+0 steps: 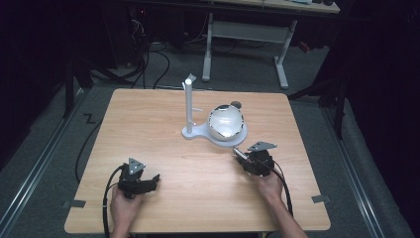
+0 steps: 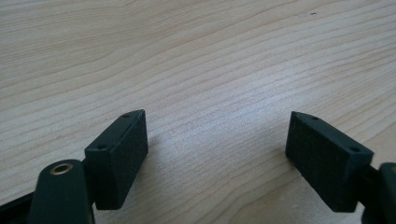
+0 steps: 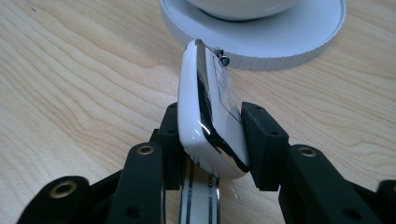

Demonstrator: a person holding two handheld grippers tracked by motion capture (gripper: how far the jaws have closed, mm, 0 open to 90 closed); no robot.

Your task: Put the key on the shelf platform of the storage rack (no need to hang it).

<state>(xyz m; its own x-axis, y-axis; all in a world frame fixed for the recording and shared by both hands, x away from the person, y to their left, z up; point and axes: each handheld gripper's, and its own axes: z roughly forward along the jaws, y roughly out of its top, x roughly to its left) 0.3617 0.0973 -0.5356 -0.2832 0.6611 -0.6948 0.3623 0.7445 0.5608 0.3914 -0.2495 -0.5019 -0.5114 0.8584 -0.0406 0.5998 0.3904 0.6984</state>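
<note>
White and glossy with a black seam, the small key-fob-like device (image 3: pixel 212 112) is clamped on edge in your right hand-held gripper (image 3: pixel 212 135), just short of the white stand base (image 3: pixel 299 42); the high view adds the shiny bowl (image 1: pixel 226 122) and post (image 1: pixel 189 106). Your left hand-held gripper (image 2: pixel 217 154) gapes over bare bench (image 2: pixel 196 60)

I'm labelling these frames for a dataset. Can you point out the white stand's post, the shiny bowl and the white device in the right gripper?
White stand's post (image 1: pixel 189 106): high view, mid-shaft.
Shiny bowl (image 1: pixel 226 122): high view, inner surface.
White device (image 3: pixel 191 98): right gripper view, its white edge above the jaws.
</note>
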